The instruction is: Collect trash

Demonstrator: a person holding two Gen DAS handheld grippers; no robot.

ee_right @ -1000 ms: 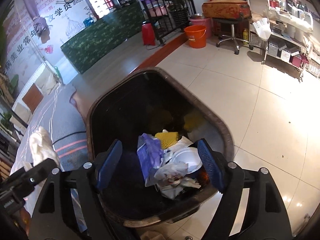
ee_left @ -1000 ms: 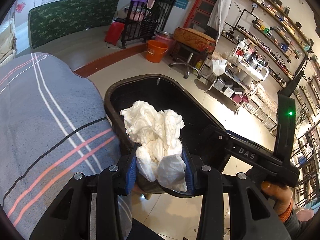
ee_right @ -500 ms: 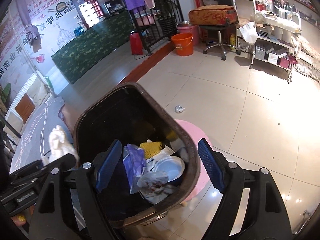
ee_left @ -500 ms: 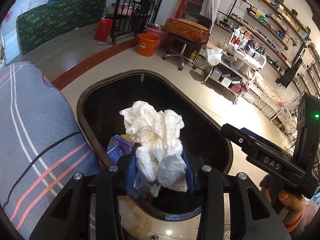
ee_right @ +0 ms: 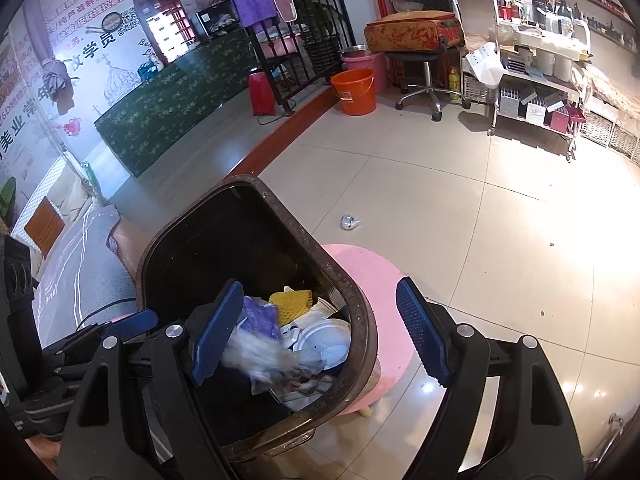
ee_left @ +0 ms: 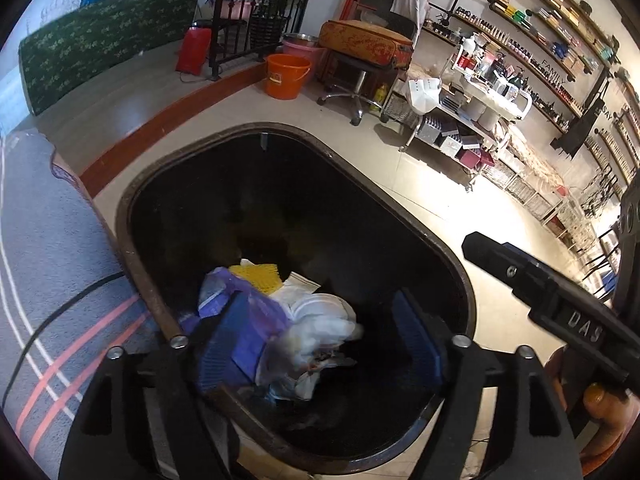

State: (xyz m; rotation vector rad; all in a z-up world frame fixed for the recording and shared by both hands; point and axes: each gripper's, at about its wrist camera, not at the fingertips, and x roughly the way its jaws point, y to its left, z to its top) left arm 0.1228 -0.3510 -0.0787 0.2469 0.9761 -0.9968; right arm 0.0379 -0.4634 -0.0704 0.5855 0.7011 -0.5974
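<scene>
Trash bin under both tongs, spread wide, empty; floor scrap only in right view.

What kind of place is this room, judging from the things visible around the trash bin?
Probably a beauty salon or cosmetics shop. Long wall shelves hold rows of small bottles, a white trolley carries pump bottles and boxes, and a wheeled stool stands nearby. The trash bin sits on its tiled floor.
</scene>
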